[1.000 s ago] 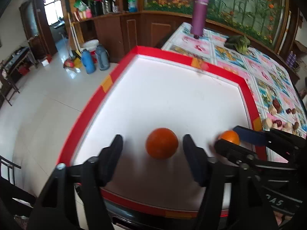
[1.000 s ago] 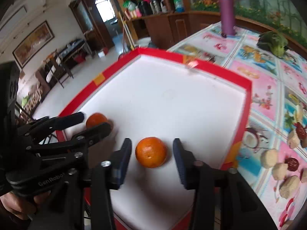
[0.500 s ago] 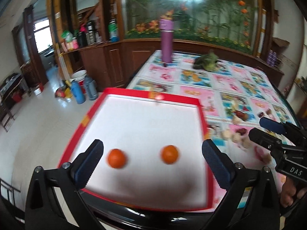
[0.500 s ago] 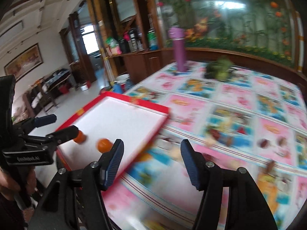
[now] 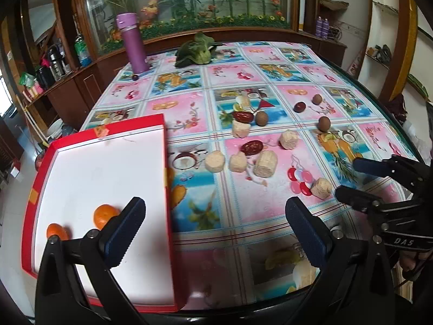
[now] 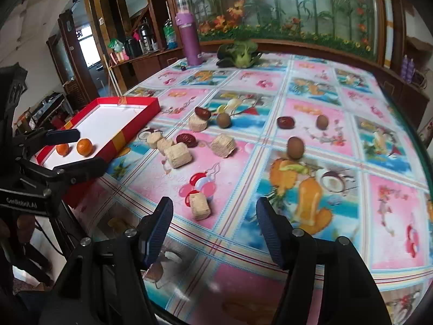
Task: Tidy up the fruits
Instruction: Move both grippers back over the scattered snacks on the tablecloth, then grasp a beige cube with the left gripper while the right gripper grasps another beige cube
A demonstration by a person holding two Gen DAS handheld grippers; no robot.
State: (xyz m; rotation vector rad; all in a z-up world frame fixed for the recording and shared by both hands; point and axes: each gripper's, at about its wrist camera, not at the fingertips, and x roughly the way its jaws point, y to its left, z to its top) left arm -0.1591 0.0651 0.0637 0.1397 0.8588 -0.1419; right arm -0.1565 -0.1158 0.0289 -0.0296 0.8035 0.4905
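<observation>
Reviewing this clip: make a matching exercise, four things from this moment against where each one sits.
Things:
1. two oranges
2. purple bottle
3. leafy green vegetable
4. beige block nearest the right gripper

Places:
A. standing at the table's far left corner
B. on the tablecloth, just ahead of open fingers
C. inside the red tray
D. lying at the far edge, right of the bottle

Pairs: 1-C, 2-A, 3-D, 4-B
</observation>
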